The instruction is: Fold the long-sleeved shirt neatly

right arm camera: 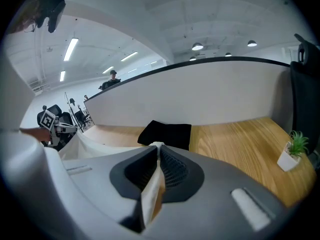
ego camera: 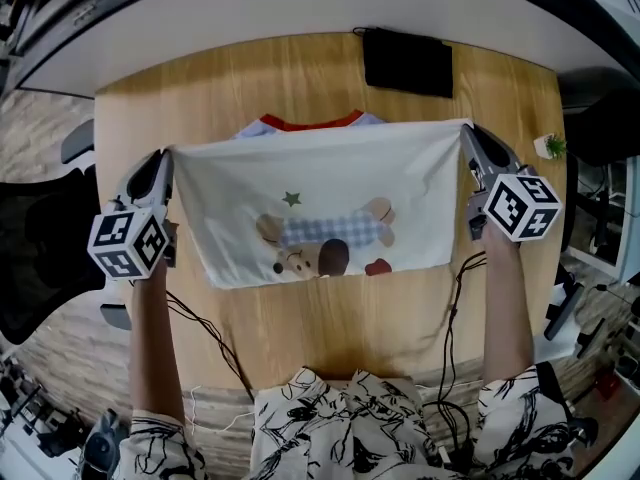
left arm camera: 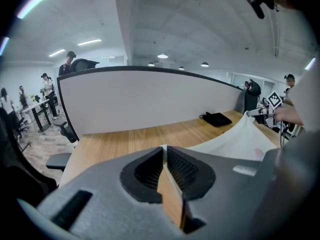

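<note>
long-sleeved shirt (ego camera: 320, 203) taut above desk (ego camera: 330, 328) centre, clamped by left gripper (ego camera: 167, 157), right gripper (ego camera: 467, 130); crooked fold if lowered unevenly.

shirt (ego camera: 320, 193) | white, dog print, red collar | stretched taut L-R, top corners pinched | over mid wood desk (ego camera: 330, 328)

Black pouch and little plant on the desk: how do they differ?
The pouch is black and flat; the plant is green and stands upright. The pouch is much larger than the plant. The pouch sits at the far middle of the desk, the plant at its right edge. Both rest on it.
</note>
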A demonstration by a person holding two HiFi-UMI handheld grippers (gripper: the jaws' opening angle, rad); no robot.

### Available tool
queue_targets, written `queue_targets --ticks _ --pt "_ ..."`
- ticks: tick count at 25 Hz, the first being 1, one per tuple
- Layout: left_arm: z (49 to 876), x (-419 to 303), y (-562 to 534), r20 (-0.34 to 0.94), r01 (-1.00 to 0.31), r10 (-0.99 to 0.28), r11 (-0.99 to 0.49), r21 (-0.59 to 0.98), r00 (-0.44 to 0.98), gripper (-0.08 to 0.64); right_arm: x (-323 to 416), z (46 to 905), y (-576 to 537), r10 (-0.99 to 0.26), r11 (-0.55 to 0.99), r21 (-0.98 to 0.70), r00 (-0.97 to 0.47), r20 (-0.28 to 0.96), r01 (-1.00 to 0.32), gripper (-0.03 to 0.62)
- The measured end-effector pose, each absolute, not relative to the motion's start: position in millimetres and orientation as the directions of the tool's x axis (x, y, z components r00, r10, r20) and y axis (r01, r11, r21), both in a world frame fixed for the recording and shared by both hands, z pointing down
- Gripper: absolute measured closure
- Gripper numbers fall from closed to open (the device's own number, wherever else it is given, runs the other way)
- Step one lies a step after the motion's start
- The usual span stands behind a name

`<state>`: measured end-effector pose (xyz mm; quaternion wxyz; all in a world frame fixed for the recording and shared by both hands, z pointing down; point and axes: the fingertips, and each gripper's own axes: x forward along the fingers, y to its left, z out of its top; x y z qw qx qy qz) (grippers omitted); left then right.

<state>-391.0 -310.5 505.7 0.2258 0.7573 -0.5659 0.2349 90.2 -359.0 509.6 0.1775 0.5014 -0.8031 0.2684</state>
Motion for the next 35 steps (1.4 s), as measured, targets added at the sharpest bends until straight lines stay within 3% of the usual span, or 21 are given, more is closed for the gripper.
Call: queue_targets --ticks 26,31,35 --pt "586 -399 -332 0.741 -0.946 -0.638 -0.323 -0.008 0.211 0.495 90 610 -386 -0.557 0.346 -0.206 -0.378 0.740 -0.915 0.541" --pt "584 -405 -336 0.732 -0.948 -0.637 -0.318 0.034 0.240 0.453 98 603 -392 -0.578 0.328 -0.218 -0.378 0.723 -0.919 0.449" --pt "571 -408 -335 0.699 -0.907 -0.648 -0.421 0.001 0.302 0.432 109 573 -398 -0.632 0.430 -0.157 -0.420 0.651 -0.889 0.403"
